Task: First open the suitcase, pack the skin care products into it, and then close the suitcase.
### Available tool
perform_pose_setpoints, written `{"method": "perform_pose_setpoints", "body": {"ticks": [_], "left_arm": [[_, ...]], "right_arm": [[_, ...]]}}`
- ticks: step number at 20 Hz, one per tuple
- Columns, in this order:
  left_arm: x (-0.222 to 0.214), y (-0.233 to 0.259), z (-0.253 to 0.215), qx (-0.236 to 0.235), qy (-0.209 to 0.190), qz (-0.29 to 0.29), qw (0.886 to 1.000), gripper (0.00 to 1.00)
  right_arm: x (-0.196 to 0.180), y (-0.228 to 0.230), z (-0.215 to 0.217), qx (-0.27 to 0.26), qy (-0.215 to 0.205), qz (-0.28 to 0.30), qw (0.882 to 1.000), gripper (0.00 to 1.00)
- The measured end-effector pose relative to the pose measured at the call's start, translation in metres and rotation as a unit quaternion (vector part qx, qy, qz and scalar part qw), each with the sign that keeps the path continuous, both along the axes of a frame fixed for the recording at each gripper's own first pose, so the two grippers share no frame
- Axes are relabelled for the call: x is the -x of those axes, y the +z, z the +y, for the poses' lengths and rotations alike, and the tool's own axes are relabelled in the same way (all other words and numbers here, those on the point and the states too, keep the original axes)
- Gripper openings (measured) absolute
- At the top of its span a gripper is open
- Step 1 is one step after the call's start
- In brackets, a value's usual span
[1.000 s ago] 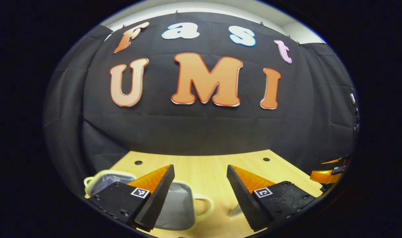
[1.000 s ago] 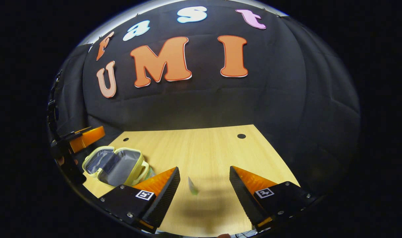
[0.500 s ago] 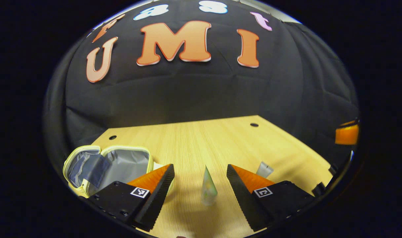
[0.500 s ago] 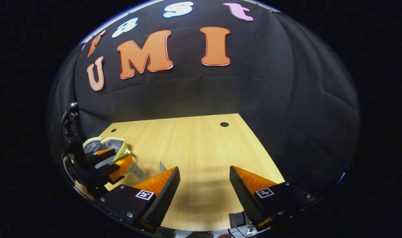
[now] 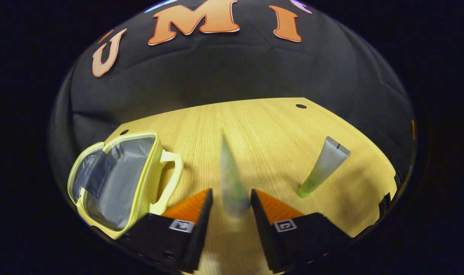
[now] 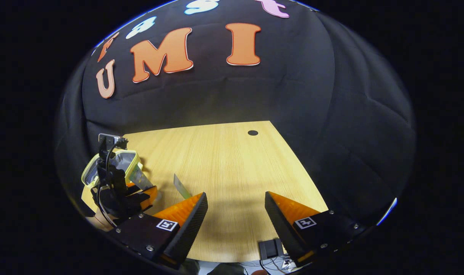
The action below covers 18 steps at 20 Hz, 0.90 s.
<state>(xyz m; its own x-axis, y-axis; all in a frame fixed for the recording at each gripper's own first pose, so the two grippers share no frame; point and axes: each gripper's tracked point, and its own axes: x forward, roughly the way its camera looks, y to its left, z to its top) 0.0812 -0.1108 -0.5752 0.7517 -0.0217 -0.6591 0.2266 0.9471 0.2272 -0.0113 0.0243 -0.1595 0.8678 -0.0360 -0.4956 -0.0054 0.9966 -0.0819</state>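
The yellow suitcase (image 5: 113,179) lies open on the table's left, grey lining up. A pale green skin care tube (image 5: 232,179), blurred, lies between the fingers of my left gripper (image 5: 231,194). The jaws have narrowed around it; the right finger touches it and a slim gap shows on the left. A second tube (image 5: 323,166) lies to the right. In the right gripper view, my right gripper (image 6: 235,206) is open over bare table. The left gripper (image 6: 134,194) is far left by the suitcase (image 6: 109,164), and the second tube (image 6: 181,187) lies near my left finger.
The wooden table (image 5: 266,126) has small round holes near its back corners (image 6: 253,133). A small black box (image 6: 269,248) and cables sit below the table's front edge. The black cloth wall closes off the back and sides.
The left gripper has dropped down and forward over the tube, and its fingers have closed in around it. The right gripper has pulled back a little and stays open.
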Motion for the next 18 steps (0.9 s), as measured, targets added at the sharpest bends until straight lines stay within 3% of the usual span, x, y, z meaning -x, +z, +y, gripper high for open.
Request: {"method": "perform_pose_setpoints", "body": {"ticks": [1,4,10,15,18], "left_arm": [[-0.003,-0.001,0.000,0.003,-0.005,-0.001,1.000,0.43],[0.003,-0.002,-0.020,0.062,-0.023,0.022,0.998,0.36],[0.027,0.060,-0.018,0.082,-0.055,0.029,0.995,0.36],[0.051,0.117,0.016,0.083,-0.032,0.028,0.996,0.35],[0.065,0.139,0.043,0.070,-0.012,0.019,0.997,0.36]], "right_arm": [[0.000,-0.001,0.001,0.002,0.002,0.002,1.000,0.95],[0.000,-0.006,0.005,0.011,0.011,0.005,1.000,0.95],[-0.014,-0.033,0.052,0.001,0.071,0.030,0.997,0.96],[-0.036,-0.060,0.115,0.001,0.150,0.045,0.988,0.96],[-0.056,-0.092,0.126,0.018,0.165,0.071,0.983,0.96]]}}
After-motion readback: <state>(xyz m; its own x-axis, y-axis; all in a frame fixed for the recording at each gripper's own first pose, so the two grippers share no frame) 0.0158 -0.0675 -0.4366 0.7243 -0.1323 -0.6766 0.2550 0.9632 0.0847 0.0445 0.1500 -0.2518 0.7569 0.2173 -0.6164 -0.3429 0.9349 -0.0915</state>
